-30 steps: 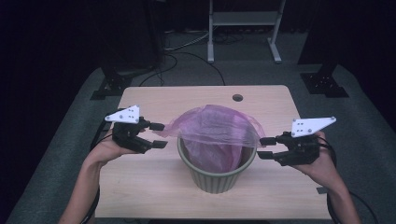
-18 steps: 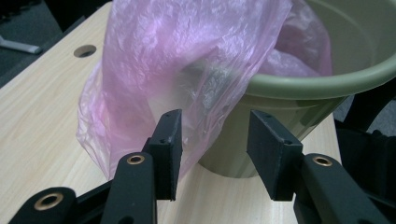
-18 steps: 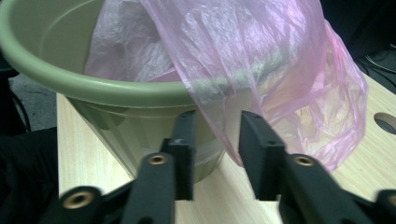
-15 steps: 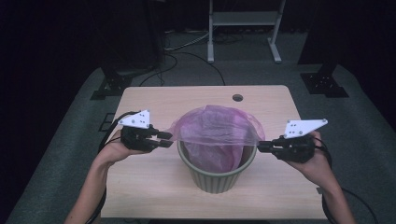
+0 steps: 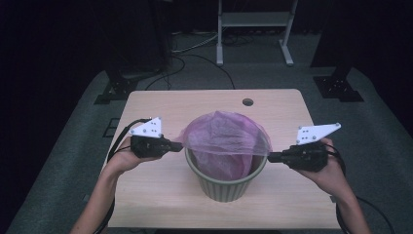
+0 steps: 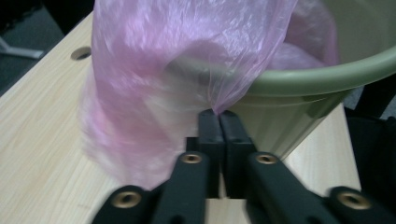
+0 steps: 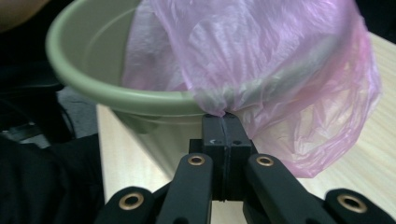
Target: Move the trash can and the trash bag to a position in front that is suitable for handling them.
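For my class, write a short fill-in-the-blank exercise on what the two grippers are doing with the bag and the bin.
1. The thin pink plastic bag hangs inside a round ribbed ____ plastic bin.
2. The left gripper is ____ on the bag's edge.
3. The right gripper pinches the ____.
4. The bin stands on a light ____ table.

Missing words: green; shut; bag; wooden
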`<act>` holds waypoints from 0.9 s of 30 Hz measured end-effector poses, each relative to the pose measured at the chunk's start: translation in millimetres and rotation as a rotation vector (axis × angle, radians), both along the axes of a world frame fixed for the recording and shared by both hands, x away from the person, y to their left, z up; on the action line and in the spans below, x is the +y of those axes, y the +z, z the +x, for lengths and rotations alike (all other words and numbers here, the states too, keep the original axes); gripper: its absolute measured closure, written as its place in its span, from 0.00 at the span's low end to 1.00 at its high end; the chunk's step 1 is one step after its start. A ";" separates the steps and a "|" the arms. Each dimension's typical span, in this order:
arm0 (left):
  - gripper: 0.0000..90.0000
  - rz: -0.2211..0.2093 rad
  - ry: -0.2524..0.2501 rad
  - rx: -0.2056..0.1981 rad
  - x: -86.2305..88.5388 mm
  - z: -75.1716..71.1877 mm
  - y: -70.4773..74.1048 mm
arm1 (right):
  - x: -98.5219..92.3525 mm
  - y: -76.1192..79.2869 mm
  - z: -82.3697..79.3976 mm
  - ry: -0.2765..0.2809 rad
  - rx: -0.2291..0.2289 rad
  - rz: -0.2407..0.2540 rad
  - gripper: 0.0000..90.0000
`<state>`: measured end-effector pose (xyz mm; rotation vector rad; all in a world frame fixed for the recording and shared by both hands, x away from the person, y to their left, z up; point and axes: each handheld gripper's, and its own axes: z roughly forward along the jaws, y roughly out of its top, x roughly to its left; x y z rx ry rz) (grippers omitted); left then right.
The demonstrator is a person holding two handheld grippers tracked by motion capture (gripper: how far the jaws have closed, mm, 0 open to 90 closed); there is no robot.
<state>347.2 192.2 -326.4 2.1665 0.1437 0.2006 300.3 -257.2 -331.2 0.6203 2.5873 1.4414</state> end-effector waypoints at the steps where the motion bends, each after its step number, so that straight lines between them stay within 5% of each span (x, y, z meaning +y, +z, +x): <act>1: 1.00 -0.016 -0.014 0.001 0.7 -2.9 0.7 | -0.5 0.1 -2.0 0.009 0.006 0.007 1.00; 7: 1.00 -0.098 -0.079 0.031 9.1 -21.8 -2.8 | -3.2 -3.5 -14.7 0.074 0.036 0.026 1.00; 11: 1.00 -0.054 -0.101 0.050 9.9 -31.5 -10.8 | 3.5 -12.0 -21.0 0.131 0.087 -0.029 1.00; 12: 1.00 -0.026 -0.096 0.098 8.2 -32.1 -17.2 | 5.5 -14.5 -21.1 0.134 0.097 -0.044 1.00; 13: 1.00 -0.016 -0.095 0.103 7.2 -32.2 -21.2 | 6.9 -16.6 -20.7 0.139 0.104 -0.053 1.00; 16: 1.00 -0.025 -0.119 0.127 3.8 -33.3 -30.6 | 12.8 -25.0 -19.4 0.156 0.134 -0.067 1.00; 22: 1.00 0.036 -0.183 0.129 -10.9 -40.9 -41.0 | 24.8 -35.4 -19.7 0.189 0.165 -0.107 1.00; 27: 1.00 0.092 -0.176 0.161 -19.4 -37.0 -54.6 | 29.7 -44.7 -15.8 0.187 0.191 -0.132 1.00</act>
